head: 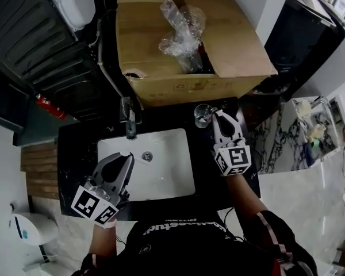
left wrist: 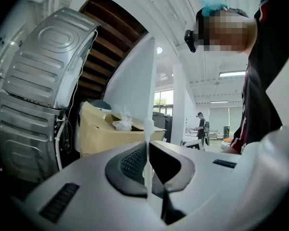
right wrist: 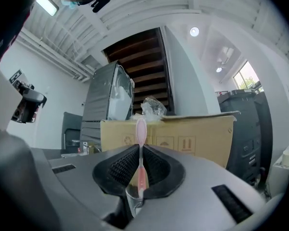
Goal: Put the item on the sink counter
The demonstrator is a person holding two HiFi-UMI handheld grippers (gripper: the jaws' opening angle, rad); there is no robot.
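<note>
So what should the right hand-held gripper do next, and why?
Probably lower onto the black sink counter. The right hand-held gripper is shut on a thin pink item, beside the glass, and looks to be just above the counter.

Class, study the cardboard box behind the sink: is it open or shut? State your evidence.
Open. On the cardboard box, the top flaps stand apart, a dark gap shows between them, and crumpled clear plastic pokes out.

The box [head: 178, 88] is made of matt cardboard, the table [head: 75, 148] is finished in glossy black, and the toothbrush [right wrist: 141, 129] is moulded in smooth pink plastic.
</note>
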